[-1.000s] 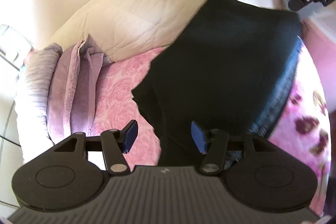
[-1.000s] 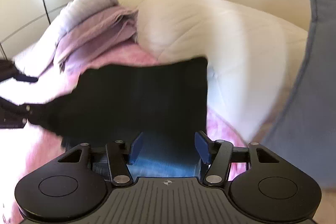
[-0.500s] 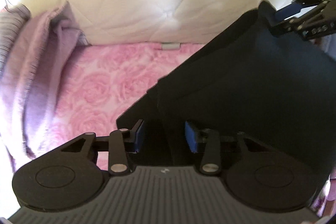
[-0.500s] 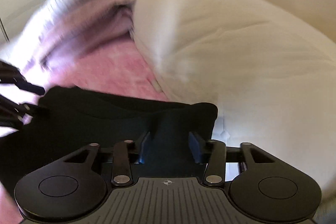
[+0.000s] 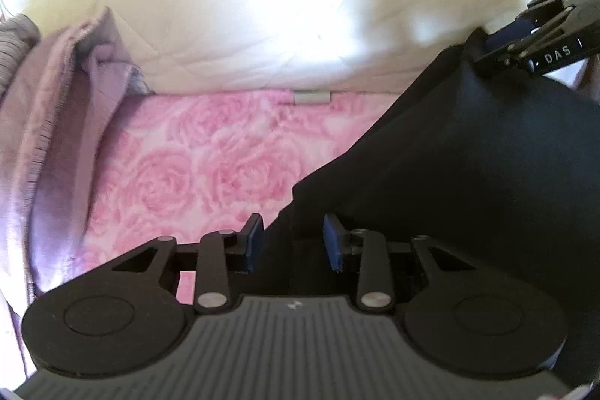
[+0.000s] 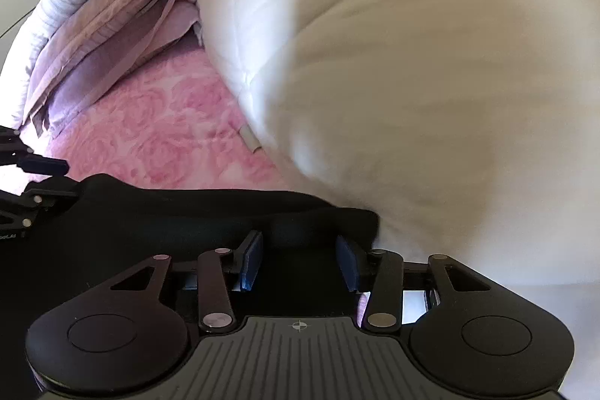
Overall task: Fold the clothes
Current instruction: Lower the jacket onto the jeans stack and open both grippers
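A black garment (image 5: 468,175) lies on a pink rose-patterned blanket (image 5: 195,167), its far edge close to a white duvet. My left gripper (image 5: 292,231) sits at the garment's far left corner. Its jaws are closing, and the cloth edge lies between the blue pads (image 5: 252,242) with a gap still showing. My right gripper (image 6: 300,250) is shut on the far right corner of the black garment (image 6: 187,212). In the left wrist view the right gripper (image 5: 498,40) pinches the cloth up into a small peak. The left gripper (image 6: 56,180) shows at the left edge of the right wrist view.
A bulky white duvet (image 5: 281,6) rises just beyond the garment's far edge. Folded lilac and striped bedding (image 6: 105,25) is piled at the far left. A small grey tag (image 5: 312,97) lies at the duvet's foot.
Both grippers moved forward and down across the garment to its far edge by the duvet. Both pairs of jaws narrowed around the cloth corners, and the left pair is narrower than half a second ago.
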Motion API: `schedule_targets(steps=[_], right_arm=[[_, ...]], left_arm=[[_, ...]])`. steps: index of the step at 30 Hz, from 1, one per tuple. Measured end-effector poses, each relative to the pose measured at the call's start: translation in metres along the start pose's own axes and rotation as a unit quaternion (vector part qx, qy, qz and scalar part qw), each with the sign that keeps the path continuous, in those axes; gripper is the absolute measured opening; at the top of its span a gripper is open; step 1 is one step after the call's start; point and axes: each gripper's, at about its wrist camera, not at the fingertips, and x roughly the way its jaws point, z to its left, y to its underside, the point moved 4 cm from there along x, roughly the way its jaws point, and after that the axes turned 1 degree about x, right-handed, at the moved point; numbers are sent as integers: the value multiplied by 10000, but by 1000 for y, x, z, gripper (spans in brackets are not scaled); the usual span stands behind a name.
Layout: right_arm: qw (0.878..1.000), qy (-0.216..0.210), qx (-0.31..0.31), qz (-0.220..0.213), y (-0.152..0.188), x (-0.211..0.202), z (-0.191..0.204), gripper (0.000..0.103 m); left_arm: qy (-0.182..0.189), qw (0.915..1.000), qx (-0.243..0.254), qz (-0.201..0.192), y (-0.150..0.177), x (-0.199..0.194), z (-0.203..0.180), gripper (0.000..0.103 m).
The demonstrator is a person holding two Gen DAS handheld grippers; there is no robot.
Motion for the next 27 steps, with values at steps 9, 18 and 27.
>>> schedule_targets(steps=[9, 18, 27], right_arm=[[9988, -98, -247, -402, 57, -106, 70, 45], [9996, 119, 228, -150, 100, -113, 84, 52], [9992, 267, 187, -230, 135, -140, 91, 65]], left_arm=[[344, 9994, 38, -82, 82, -94, -49, 31], [65, 10000, 13, -40, 95, -95, -65, 33], [-118, 9997, 15, 193, 108, -101, -86, 35]])
